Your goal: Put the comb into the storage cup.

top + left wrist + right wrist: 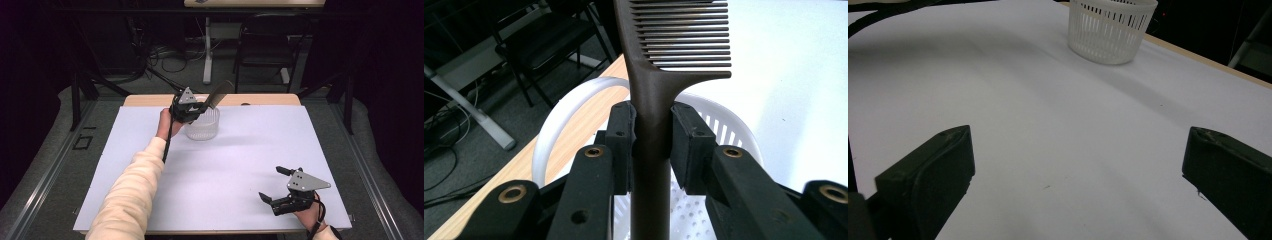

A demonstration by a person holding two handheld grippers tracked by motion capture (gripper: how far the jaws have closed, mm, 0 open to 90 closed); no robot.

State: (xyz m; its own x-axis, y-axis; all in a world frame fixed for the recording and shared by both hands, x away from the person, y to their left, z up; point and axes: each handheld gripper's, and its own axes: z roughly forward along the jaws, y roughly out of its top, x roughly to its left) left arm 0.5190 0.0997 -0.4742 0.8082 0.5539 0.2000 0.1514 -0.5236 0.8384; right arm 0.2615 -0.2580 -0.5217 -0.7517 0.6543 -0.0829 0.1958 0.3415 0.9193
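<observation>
Your left gripper [200, 107] sits right over the white slotted basket [204, 127], and its jaws are clamped on the handle of a dark brown comb [218, 93]. In the left gripper view the comb [659, 75] stands straight up between the two black pads, gripped just below where the teeth begin, with the teeth running off to one side and the handle passing down toward the basket [729, 125] and its perforated floor. From the high view the comb rises out of the jaws at a slant, its toothed end up and away from you, above the basket's far rim. The basket stands at the far edge of the white surface [240, 165], close to the strip of bare wood beyond it. Your right gripper [274, 185] rests well apart from the basket, at the near right corner of the surface, with its jaws spread wide and nothing between them. In the right gripper view the basket [1111, 32] stands far off across the bare surface [1063, 130], beyond the two parted jaws.
</observation>
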